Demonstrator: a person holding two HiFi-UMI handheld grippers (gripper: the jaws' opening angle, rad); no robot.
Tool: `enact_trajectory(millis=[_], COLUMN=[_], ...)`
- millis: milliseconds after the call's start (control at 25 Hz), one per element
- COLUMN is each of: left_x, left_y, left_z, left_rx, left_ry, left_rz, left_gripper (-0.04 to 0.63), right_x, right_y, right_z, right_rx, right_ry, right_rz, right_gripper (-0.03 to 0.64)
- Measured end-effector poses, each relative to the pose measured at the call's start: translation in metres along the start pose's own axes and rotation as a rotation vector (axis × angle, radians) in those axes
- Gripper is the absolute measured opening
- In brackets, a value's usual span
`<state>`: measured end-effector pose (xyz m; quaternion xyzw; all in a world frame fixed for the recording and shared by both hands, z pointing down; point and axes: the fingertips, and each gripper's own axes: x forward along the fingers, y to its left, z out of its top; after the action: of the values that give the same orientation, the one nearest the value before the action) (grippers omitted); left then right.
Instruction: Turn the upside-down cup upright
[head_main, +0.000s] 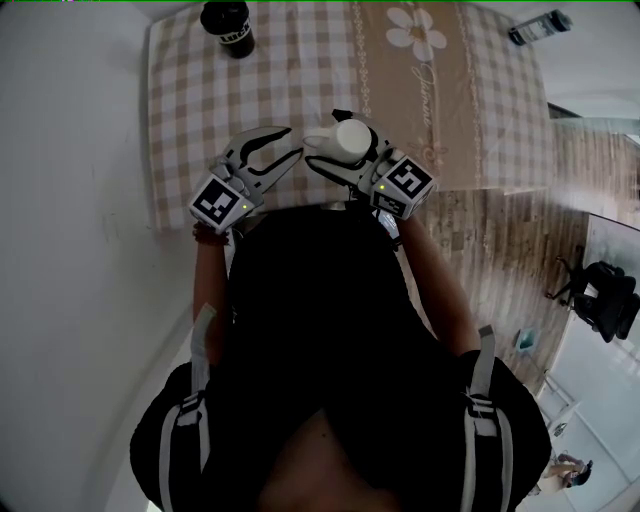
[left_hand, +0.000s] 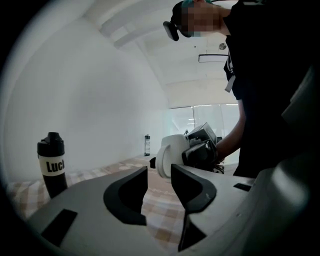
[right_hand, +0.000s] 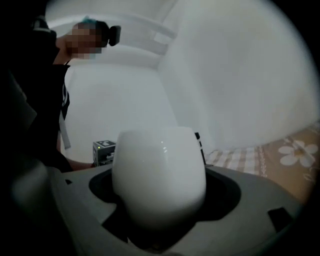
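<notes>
Checked beige cloth (head_main: 200, 100) is spread over the tabletop (head_main: 470, 150). A black bottle (head_main: 228, 25) is stood at its far left. White wall (head_main: 70, 200) is seen to the left and wood floor (head_main: 500, 230) to the right. Above the near edge, the white cup (head_main: 350, 138) is clamped in the right hand-held gripper (head_main: 335, 150). The left hand-held gripper (head_main: 293, 140) is held just beside it, jaws apart and empty.

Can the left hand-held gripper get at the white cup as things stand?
Probably yes: the left hand-held gripper is open and empty, and the cup sits close beside it, gripped by the right hand-held gripper, with nothing between them.
</notes>
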<state>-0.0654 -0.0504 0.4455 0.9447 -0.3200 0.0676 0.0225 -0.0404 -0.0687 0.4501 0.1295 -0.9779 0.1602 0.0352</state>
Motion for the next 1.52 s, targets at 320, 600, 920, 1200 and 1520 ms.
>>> enact_trajectory(millis=[320,600,920,1200,1520], left_x=[0.021,0.037,0.04,0.047,0.059], left_y=[-0.023,-0.02,-0.017,-0.001,0.013], left_z=[0.004,-0.002,-0.023,-0.028,-0.042], left_rx=[-0.003,0.129,0.176,0.045,-0.014], left_ry=[-0.012,0.064,0.135,0.065,0.108], left_rz=[-0.141,-0.054,-0.012,0.017,0.011], left_gripper=[0.081,0.075,0.072,0.078,0.08], right_x=[-0.001,-0.007,-0.002,0.004,0.012], right_y=[0.017,0.005,-0.002,-0.016,-0.036], right_z=[-0.013,-0.017,-0.032,-0.028,-0.039], right_rx=[-0.165,-0.307,-0.426,-0.434,-0.435], right_ry=[0.114,0.189,0.273,0.251,0.269], right_rz=[0.113,0.042,0.003,-0.018,-0.009], right_gripper=[0.416,0.416,0.416,0.417,0.417])
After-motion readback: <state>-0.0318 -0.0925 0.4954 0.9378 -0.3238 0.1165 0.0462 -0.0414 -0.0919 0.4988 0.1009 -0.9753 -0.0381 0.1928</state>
